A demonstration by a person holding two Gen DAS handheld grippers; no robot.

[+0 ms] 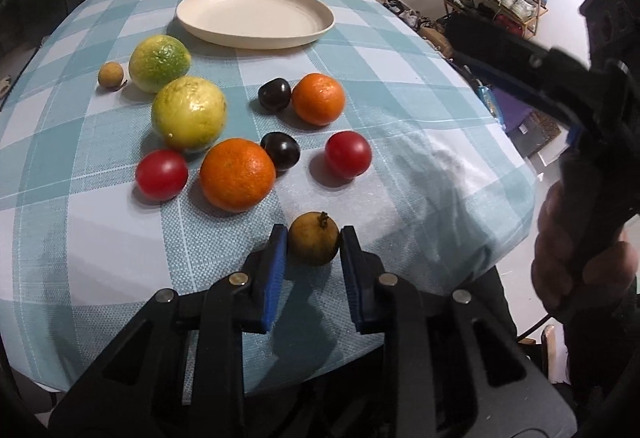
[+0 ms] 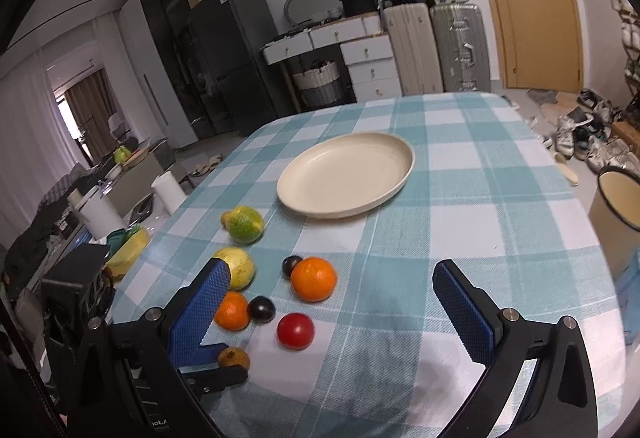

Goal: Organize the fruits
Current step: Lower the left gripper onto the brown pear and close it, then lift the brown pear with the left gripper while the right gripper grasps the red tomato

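Pinching small brown fruit [image 1: 314, 243] between blue pads [image 1: 277, 258] of left gripper [image 1: 313, 244], near edge of checked tablecloth [image 1: 420, 110]. Beyond it: two oranges [image 1: 237, 174], two red tomatoes [image 1: 348, 154], two dark plums [image 1: 281, 151], two yellow-green citrus [image 1: 189, 113], another small brown fruit [image 1: 110, 75] far left. Cream plate [image 1: 256, 16] far centre, unloaded. Right gripper [image 2: 332, 304] spread wide above cloth, gripping nothing.

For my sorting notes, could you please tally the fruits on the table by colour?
Green-yellow: 2
Orange: 2
Red: 2
Dark purple: 2
Brown: 2
Total: 10
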